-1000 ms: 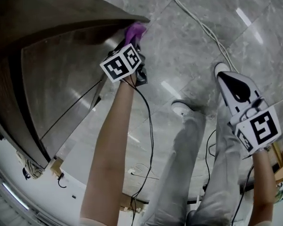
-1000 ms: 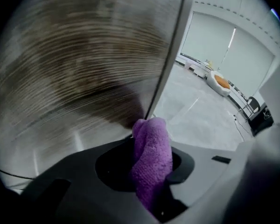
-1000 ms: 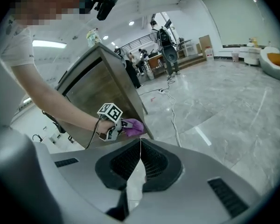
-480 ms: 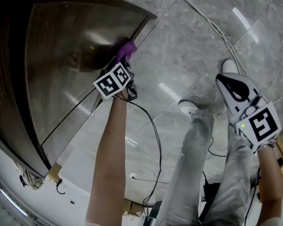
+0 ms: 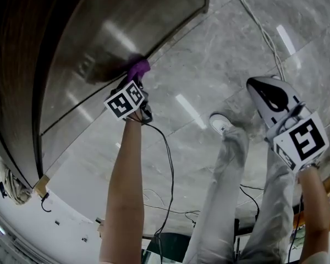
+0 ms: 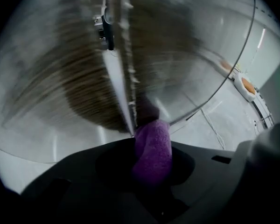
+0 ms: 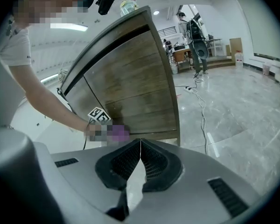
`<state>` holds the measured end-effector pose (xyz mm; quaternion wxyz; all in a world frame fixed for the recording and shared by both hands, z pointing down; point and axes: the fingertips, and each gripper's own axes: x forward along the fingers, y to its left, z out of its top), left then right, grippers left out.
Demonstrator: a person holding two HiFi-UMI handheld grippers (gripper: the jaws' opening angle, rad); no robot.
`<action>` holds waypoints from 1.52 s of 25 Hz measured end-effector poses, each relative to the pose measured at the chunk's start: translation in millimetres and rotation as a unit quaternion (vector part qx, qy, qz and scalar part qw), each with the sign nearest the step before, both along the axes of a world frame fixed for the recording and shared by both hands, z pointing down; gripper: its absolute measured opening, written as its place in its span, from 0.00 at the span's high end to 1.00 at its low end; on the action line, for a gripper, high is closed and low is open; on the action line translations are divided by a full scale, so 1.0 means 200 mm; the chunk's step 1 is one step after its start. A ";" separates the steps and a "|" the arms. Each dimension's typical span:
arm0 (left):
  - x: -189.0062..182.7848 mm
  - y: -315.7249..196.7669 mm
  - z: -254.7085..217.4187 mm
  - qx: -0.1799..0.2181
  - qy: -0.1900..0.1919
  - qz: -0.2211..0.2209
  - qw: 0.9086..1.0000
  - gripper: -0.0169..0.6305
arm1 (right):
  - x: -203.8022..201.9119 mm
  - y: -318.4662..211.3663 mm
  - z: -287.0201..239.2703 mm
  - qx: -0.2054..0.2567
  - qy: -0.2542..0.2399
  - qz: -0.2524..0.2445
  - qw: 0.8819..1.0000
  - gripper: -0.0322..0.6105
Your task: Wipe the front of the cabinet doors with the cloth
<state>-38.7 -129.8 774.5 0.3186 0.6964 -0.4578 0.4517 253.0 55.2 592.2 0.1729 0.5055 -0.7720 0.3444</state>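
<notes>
Cabinet [image 5: 110, 32]: front fills the upper left of the head view, grey floor [image 5: 209, 65] beside it. My right gripper [image 7: 140, 143]: 2 jaws closed together, nothing in them, well clear of the cabinet. My left gripper [image 5: 133, 84]: jaws clamped on the purple cloth [image 6: 152, 146]. The cloth is pressed on the cabinet front, low down near the bottom edge, by a seam.

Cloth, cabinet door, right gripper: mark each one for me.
cloth [image 6: 153, 146]: left gripper view, middle of the purple fold between the jaws.
cabinet door [image 7: 130, 90]: right gripper view, wood front panel.
right gripper [image 7: 140, 143]: right gripper view, where its closed fingertips meet.
</notes>
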 end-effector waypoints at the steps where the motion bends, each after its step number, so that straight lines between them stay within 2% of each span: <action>1: -0.04 0.01 -0.02 0.002 0.004 -0.011 1.000 0.82 | -0.02 0.01 0.00 -0.003 0.003 -0.006 1.000 0.91; 5: -0.18 0.09 -0.12 -0.002 0.012 -0.042 0.999 0.82 | -0.10 0.05 -0.04 -0.019 0.010 -0.027 0.999 0.91; 9: -0.24 0.21 -0.36 0.018 0.068 -0.080 0.994 0.82 | -0.21 0.03 -0.21 -0.013 0.015 -0.058 0.998 0.91; 12: -0.26 0.36 -0.62 0.043 0.101 -0.071 0.991 0.82 | -0.30 -0.02 -0.41 0.002 0.010 -0.077 0.997 0.91; 15: -0.28 0.51 -0.85 0.056 0.105 -0.052 0.992 0.82 | -0.36 -0.09 -0.56 0.015 0.003 -0.086 0.996 0.91; 17: -0.30 0.59 -1.00 0.070 0.114 -0.061 0.989 0.82 | -0.40 -0.12 -0.64 0.020 -0.007 -0.093 0.995 0.91; 20: -0.30 0.67 -1.26 0.122 0.146 -0.110 0.976 0.82 | -0.45 -0.14 -0.75 0.034 -0.016 -0.119 0.992 0.91; 24: -0.27 0.77 -1.60 0.193 0.166 -0.201 0.946 0.82 | -0.47 -0.10 -0.88 0.042 -0.023 -0.147 0.988 0.91; 28: -0.19 0.85 -1.90 0.244 0.178 -0.238 0.923 0.82 | -0.44 0.02 -0.99 0.039 -0.022 -0.178 0.983 0.91; 30: -0.15 0.86 -1.99 0.258 0.189 -0.232 0.919 0.82 | -0.41 0.04 -1.02 0.038 -0.020 -0.183 0.982 0.91; 33: -0.15 0.85 -2.05 0.264 0.191 -0.210 0.922 0.82 | -0.42 0.06 -1.00 0.032 -0.011 -0.187 0.982 0.91; 38: -0.22 0.78 -1.95 0.256 0.208 -0.198 0.923 0.82 | -0.55 0.00 -0.99 0.044 0.004 -0.172 0.984 0.91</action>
